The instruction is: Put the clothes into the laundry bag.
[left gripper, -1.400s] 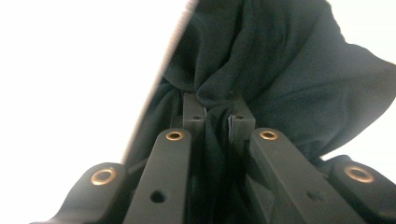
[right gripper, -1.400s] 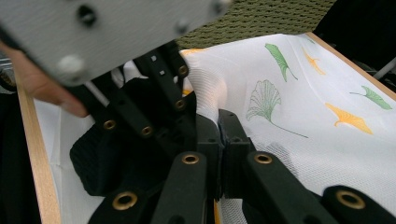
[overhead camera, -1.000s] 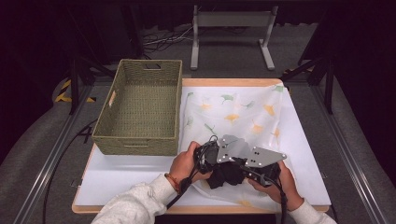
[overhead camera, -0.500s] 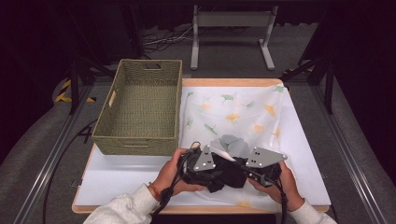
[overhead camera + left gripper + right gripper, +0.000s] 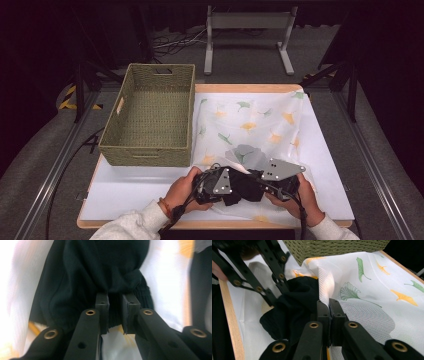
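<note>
A black knitted cloth (image 5: 245, 189) lies bunched on a white leaf-printed sheet (image 5: 250, 120) near the table's front edge, between my two grippers. My left gripper (image 5: 232, 192) points right at it. In the left gripper view its jaws (image 5: 115, 312) have just been closing and now pinch the cloth's ribbed hem (image 5: 115, 302). My right gripper (image 5: 259, 187) points left from the other side. In the right gripper view it (image 5: 329, 308) is shut on the edge of the black cloth (image 5: 294, 302), beside a raised fold of the sheet (image 5: 324, 282).
A green woven basket (image 5: 150, 120) stands at the back left of the white tabletop (image 5: 135, 190), its corner close by in the right gripper view (image 5: 337, 247). A metal stand (image 5: 247, 20) is beyond the table. The wooden front edge (image 5: 232, 322) runs just beside the cloth.
My left hand has moved its gripper a little toward the near edge and left, and it now grips the cloth's hem. The right hand has stayed put.
</note>
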{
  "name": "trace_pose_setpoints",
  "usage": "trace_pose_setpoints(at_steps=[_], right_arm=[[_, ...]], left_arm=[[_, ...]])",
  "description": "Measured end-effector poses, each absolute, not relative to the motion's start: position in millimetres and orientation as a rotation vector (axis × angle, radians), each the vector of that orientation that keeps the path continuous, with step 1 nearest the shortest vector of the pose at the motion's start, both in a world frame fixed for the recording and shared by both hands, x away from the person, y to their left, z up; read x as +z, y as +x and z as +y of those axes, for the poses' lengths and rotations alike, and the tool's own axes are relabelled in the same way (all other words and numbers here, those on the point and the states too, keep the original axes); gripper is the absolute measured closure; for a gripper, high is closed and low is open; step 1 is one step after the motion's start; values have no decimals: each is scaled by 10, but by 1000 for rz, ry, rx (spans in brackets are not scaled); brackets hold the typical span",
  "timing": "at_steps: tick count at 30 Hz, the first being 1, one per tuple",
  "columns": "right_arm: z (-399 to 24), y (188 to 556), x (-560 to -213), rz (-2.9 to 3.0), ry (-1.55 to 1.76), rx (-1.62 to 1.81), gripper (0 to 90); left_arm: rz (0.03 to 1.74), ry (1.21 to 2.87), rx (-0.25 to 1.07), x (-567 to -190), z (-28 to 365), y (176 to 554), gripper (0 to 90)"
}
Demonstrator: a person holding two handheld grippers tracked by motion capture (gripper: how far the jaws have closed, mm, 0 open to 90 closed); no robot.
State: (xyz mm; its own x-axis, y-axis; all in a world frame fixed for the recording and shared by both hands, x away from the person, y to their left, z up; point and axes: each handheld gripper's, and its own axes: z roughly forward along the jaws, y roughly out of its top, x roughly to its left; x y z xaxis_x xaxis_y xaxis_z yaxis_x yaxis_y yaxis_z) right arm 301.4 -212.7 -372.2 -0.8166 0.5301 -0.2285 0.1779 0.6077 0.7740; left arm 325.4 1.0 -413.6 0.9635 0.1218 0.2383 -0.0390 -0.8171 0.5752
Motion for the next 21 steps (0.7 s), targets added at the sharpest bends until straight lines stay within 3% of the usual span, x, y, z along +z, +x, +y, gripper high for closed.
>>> trace_pose_setpoints(at_steps=[11, 16, 21], right_arm=[[-2132, 3027, -3749, 2405, 574, 1076, 888], [-2133, 3029, -3732, 2402, 586, 1083, 888], [-2144, 3037, -3741, 2411, 596, 1086, 888]], left_arm=[[7, 2523, 463, -3949, -239, 3361, 849], [9, 2513, 388, -3749, -264, 3481, 889], [53, 2462, 364, -3960, -273, 3538, 898]])
